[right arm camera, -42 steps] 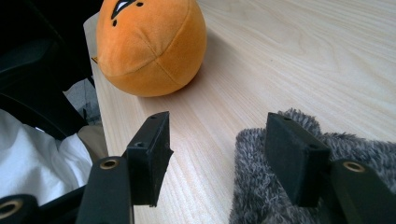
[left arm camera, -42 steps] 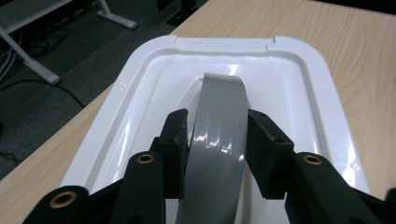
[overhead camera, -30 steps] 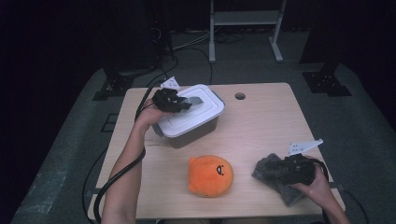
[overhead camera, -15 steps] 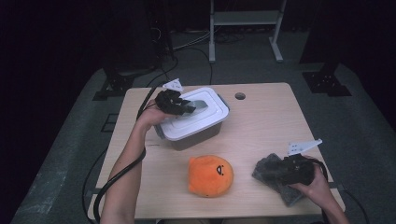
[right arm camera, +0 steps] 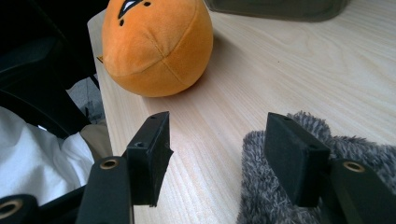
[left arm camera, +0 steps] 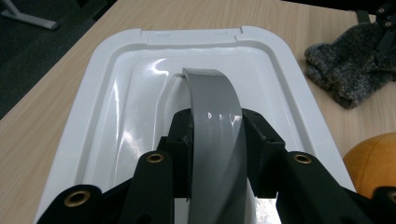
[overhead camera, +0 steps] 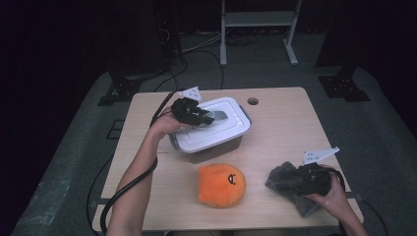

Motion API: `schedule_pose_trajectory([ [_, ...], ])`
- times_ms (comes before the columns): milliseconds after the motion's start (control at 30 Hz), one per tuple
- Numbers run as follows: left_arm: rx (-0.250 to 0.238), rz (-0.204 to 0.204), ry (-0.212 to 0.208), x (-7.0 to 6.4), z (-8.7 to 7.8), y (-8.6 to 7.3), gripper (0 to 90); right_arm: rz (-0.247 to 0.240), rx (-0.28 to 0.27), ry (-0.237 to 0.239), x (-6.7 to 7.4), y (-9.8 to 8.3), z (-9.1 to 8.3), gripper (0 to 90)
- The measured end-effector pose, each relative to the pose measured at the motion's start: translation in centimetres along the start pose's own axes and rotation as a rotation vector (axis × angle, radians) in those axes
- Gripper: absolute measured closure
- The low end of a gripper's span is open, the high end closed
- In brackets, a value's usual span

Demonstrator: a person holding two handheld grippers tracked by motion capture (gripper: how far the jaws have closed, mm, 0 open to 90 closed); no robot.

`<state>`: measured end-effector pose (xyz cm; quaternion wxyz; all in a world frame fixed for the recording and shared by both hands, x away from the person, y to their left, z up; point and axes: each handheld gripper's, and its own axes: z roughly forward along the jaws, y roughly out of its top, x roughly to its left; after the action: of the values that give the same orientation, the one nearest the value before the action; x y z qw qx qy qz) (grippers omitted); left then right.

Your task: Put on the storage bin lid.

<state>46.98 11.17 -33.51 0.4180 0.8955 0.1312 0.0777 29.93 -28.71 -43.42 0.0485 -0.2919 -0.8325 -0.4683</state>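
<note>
the left gripper (left arm camera: 215,154) is clamping its fingers on the grey handle (left arm camera: 215,116) of the white box lid (overhead camera: 211,129), sitting mid-worktop (overhead camera: 280,132), likely light, stiff and slick, while the right gripper (right arm camera: 229,154) is hovering open by the grey cloth (right arm camera: 275,196).

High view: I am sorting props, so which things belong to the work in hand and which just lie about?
In hand:
- white plastic lidded box
- its grey lid handle, gripped by the left tongs

Lying about:
- round orange plush toy
- grey woolly cloth under the open right tongs
</note>
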Motion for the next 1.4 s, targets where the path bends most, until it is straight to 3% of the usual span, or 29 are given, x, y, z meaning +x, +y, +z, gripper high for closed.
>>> schedule_pose_trajectory([
  [667,0.005,0.036,-0.081,-1.3,0.7,0.6,66.6,0.0,0.006,0.002,0.1,0.0,0.2,40.0],
  [933,-0.003,0.032,-0.091,-1.5,0.8,0.6,66.6,-0.002,0.007,0.003,0.1,0.0,0.2,40.0],
  [1167,0.008,0.022,-0.06,-1.3,0.8,0.7,61.3,-0.001,0.006,0.007,0.0,-0.1,0.1,39.9],
  [1400,-0.025,0.027,0.004,-1.6,1.0,1.1,52.3,-0.004,0.008,0.009,0.1,-0.2,0.2,39.9],
])
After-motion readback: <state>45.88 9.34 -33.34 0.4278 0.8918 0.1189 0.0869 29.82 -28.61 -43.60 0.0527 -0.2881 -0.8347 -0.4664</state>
